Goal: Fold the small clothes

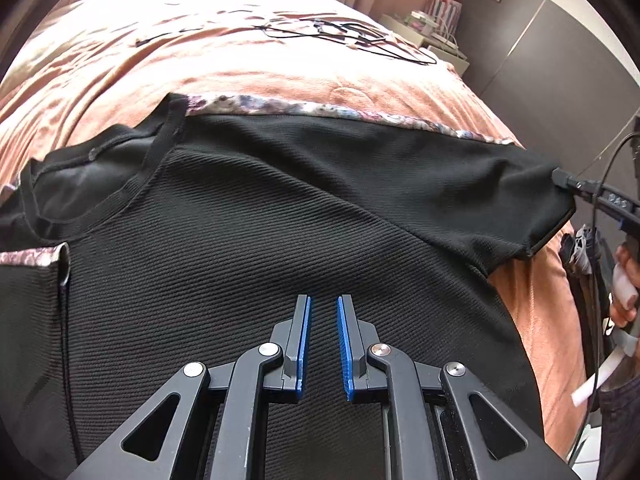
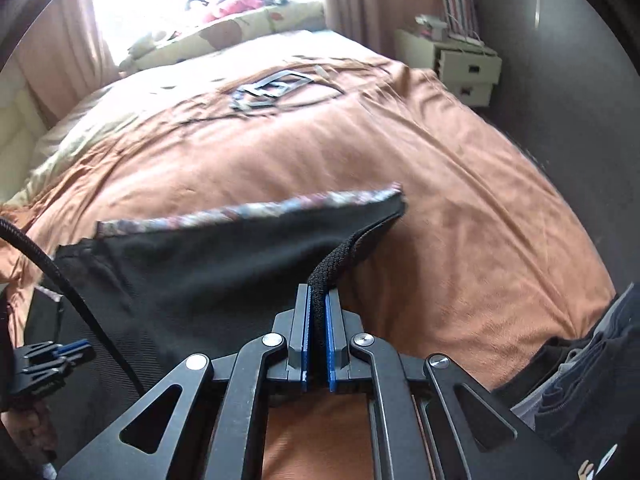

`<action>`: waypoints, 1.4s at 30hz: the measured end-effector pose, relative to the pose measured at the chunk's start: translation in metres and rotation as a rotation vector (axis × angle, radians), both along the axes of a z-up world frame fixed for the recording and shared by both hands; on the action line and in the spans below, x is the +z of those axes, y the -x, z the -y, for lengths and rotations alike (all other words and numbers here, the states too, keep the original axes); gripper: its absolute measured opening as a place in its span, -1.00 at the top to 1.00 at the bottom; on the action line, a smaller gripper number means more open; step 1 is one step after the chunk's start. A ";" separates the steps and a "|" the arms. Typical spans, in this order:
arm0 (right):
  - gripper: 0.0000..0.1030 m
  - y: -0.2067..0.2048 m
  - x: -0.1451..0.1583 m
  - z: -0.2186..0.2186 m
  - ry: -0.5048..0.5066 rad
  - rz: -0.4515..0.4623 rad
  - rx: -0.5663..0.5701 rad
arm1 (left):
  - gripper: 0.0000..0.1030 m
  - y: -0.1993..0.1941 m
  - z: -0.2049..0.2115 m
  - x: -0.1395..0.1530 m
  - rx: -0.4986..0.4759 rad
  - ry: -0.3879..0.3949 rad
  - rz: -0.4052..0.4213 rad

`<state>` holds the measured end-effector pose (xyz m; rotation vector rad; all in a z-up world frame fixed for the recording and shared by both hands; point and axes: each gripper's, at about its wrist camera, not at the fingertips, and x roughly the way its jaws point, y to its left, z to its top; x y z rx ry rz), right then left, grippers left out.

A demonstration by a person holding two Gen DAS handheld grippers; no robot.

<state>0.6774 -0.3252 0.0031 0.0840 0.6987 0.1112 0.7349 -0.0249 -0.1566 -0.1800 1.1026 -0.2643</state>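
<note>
A black ribbed T-shirt (image 1: 280,220) lies spread on the bed, neckline at the left, with floral fabric (image 1: 280,104) showing along its far edge. My left gripper (image 1: 324,300) stands over the shirt's body; its blue pads are a narrow gap apart and nothing is pinched between them. My right gripper (image 2: 318,292) is shut on the black shirt's sleeve edge (image 2: 340,260), lifting it off the cover. From the left wrist view, the right gripper (image 1: 560,178) grips the sleeve tip at the far right.
The bed has an orange-brown cover (image 2: 460,220). Black cables (image 1: 340,36) lie further up the bed, pillows beyond them. A white nightstand (image 2: 460,64) stands at the back right beside a dark wall. A person's hand (image 1: 624,280) and dark clothing (image 2: 580,380) are at the right.
</note>
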 end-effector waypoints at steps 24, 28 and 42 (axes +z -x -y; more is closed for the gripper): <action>0.94 0.032 0.023 -0.161 0.073 0.032 0.301 | 0.48 0.046 -0.129 0.020 0.118 0.033 0.030; 0.94 0.026 0.011 -0.179 0.047 -0.009 0.342 | 0.48 0.052 -0.146 0.020 0.143 0.039 0.029; -0.43 0.012 -0.019 -0.158 -0.097 -0.110 0.406 | 0.48 0.061 -0.150 0.029 0.142 0.025 0.028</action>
